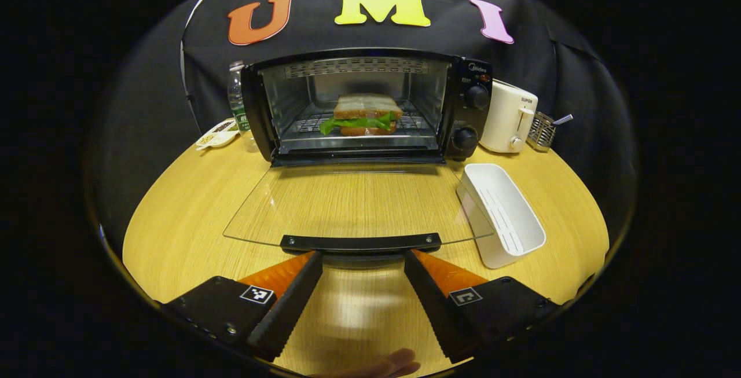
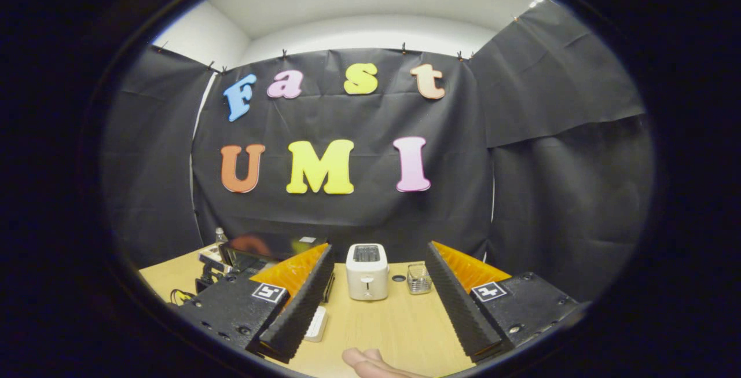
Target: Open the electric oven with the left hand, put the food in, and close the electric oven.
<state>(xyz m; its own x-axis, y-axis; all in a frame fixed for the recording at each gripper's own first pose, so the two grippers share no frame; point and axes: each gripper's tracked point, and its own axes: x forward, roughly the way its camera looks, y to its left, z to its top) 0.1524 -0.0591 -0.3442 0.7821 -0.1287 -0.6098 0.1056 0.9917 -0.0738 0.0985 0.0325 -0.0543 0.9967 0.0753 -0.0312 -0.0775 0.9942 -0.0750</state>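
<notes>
Oven door (image 1: 353, 207) dropped fully open, lying flat over the wooden table (image 1: 173, 221), glass pane showing the grain beneath. Inside the electric oven (image 1: 365, 106), on the wire rack, 1 sandwich (image 1: 365, 114): 2 slices of bread with green lettuce spilling out at the left. So 2 of 3 steps judged done: opened, food in. Closing left.

Left gripper (image 1: 362, 259) spread wide, fingers to either side of the door's dark handle (image 1: 360, 243), tips just beside it and below its edge, clamped on nothing. Contact with the handle too close to call. Likely next: lifting the handle up and swinging the door shut.

Right gripper (image 2: 379, 285) also spread apart, empty, raised and pointed at the booth wall, well clear of the oven. Between its fingers, farther off, a white toaster (image 2: 366, 271) and a small wire basket (image 2: 419, 279).

White empty tray (image 1: 503, 216) just right of the open door, near its corner; judged a possible snag only if the door swings wide.
</notes>
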